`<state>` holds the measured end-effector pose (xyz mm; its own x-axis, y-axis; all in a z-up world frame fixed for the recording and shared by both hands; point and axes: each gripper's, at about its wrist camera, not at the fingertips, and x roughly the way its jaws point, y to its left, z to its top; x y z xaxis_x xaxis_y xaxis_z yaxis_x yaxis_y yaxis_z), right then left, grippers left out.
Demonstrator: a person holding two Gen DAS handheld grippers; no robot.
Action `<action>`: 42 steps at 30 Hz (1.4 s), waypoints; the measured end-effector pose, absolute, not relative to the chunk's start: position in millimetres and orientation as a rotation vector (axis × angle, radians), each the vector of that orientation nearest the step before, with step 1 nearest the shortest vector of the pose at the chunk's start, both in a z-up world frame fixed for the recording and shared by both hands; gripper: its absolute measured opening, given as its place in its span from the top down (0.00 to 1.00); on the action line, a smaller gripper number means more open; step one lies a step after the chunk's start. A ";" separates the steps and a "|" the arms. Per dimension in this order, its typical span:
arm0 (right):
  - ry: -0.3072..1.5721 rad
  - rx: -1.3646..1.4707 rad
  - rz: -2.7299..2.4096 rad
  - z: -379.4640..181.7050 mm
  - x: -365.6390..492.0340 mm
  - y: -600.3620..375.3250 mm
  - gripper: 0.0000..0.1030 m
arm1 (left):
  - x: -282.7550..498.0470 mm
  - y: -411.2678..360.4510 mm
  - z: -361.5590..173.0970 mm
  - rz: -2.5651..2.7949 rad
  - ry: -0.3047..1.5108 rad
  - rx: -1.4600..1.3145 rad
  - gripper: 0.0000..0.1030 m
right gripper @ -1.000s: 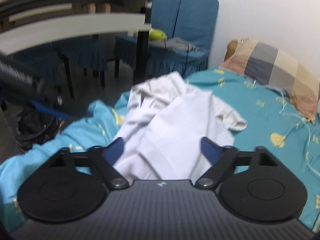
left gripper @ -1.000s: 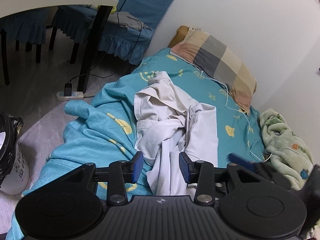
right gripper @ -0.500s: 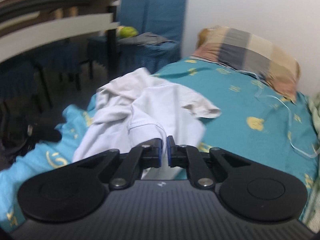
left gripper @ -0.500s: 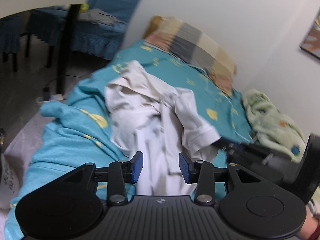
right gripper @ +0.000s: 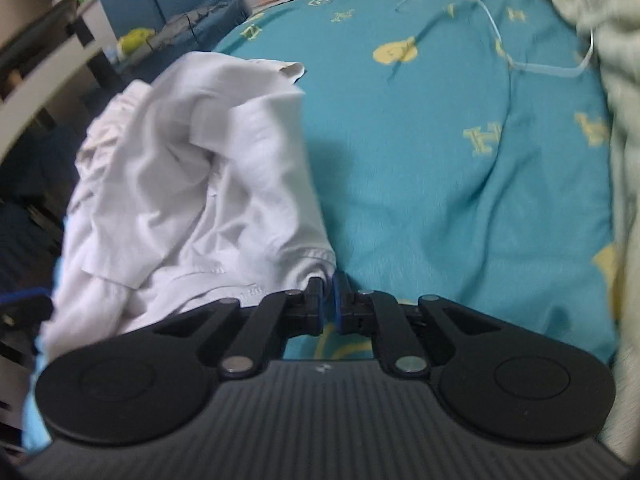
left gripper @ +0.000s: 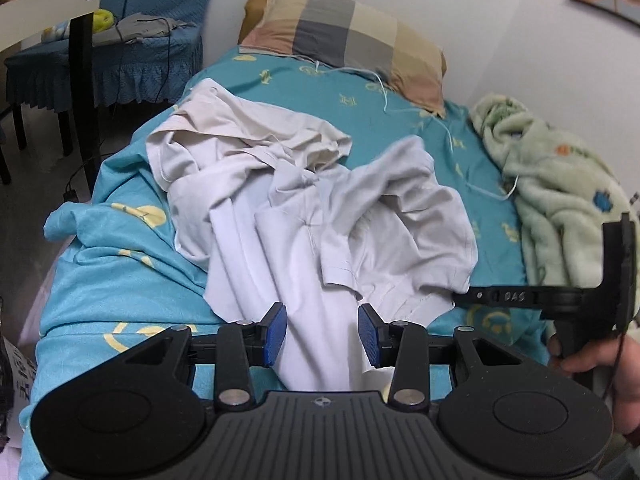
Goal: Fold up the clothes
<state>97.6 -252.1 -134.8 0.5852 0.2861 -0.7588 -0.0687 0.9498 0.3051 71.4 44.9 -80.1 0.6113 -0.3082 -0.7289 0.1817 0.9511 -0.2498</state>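
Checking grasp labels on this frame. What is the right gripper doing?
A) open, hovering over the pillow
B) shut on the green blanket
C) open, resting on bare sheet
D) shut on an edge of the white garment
D: in the right wrist view the right gripper has its jaws nearly together, pinching a hemmed corner of the white garment; the left gripper is open.

White walls (left gripper: 500, 20), teal-sheeted bed (left gripper: 132, 280), plaid pillow (left gripper: 348, 36), blue-covered chair (left gripper: 148, 56) alongside.
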 end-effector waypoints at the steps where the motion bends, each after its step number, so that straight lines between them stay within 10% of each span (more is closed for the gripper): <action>1: 0.907 0.250 0.228 -131.6 95.2 -251.7 0.90 | 70.7 41.7 -79.4 -0.287 0.865 -0.145 0.59; 19: 0.814 -0.066 0.394 -125.6 101.4 -230.3 0.88 | 73.3 -22.5 -124.5 -0.423 0.952 0.090 0.64; 27: 0.776 -0.210 0.452 -128.9 91.7 -214.2 0.45 | 76.2 0.1 -131.1 -0.376 1.055 0.022 0.94; 32: 0.772 -0.303 0.323 -141.7 95.8 -214.0 0.49 | 67.9 3.8 -121.3 -0.418 1.045 0.004 0.96; 38: 0.761 -0.173 0.255 -127.5 99.6 -233.7 0.83 | 60.5 -2.2 -112.4 -0.471 1.017 -0.005 0.95; 42: 0.730 -0.020 0.239 -104.6 94.3 -246.8 0.87 | 57.6 -6.8 -104.8 -0.494 0.945 -0.006 0.73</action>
<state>94.3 -246.8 -104.6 0.7189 0.2093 -0.6629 -0.2233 0.9726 0.0649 57.6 -6.8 -104.8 0.4833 -0.4081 -0.7745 0.4028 0.8891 -0.2172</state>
